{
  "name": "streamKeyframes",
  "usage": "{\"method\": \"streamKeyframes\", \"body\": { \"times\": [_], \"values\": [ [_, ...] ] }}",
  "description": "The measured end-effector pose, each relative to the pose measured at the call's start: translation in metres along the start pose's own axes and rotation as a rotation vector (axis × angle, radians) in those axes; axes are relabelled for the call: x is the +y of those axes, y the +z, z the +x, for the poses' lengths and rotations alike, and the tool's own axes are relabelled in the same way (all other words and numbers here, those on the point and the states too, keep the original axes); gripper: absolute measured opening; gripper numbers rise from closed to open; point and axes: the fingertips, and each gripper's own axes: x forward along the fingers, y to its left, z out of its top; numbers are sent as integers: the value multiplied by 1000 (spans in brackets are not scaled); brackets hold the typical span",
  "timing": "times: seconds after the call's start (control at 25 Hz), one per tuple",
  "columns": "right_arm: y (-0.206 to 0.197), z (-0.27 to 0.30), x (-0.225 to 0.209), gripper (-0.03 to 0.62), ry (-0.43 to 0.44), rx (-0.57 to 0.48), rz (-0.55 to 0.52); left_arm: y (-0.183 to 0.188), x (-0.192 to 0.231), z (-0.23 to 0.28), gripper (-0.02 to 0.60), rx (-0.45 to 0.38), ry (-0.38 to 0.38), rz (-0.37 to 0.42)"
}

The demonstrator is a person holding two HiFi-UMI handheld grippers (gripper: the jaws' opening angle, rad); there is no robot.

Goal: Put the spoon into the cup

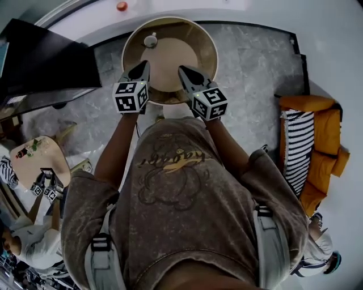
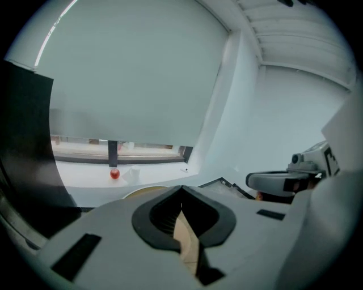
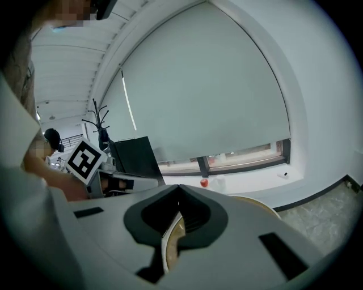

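We are holding the left gripper point(image 1: 145, 65) and right gripper point(image 1: 182, 70) above the tabletop point(image 1: 170, 62), fingers together, empty. No loose spoon is showing, so it is probably sitting in the cup point(image 1: 150, 40), leaving only withdrawal.

A small round metal cup point(image 1: 150, 41) stands on the round tan table point(image 1: 198, 45), at its far left part. Behind the table a small red ball point(image 1: 122, 6) lies on the white ledge point(image 1: 187, 7). A flat black panel point(image 1: 39, 62) is left of the table, and an orange sofa point(image 1: 326, 133) is well apart on the right.
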Motion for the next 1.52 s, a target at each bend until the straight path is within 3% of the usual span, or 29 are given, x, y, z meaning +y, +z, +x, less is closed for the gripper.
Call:
{"method": "streamKeyframes", "body": {
  "times": [0.44,0.84,1.52],
  "values": [
    [37,-50,33,14,1,-108,-52,43,-54,-80,18,-156,-73,88],
    [48,-75,56,14,-5,-167,-70,52,-63,-131,18,-278,-60,124],
    [47,-84,77,14,38,-178,-111,47,-65,-145,18,-296,-51,122]
  ]
}}
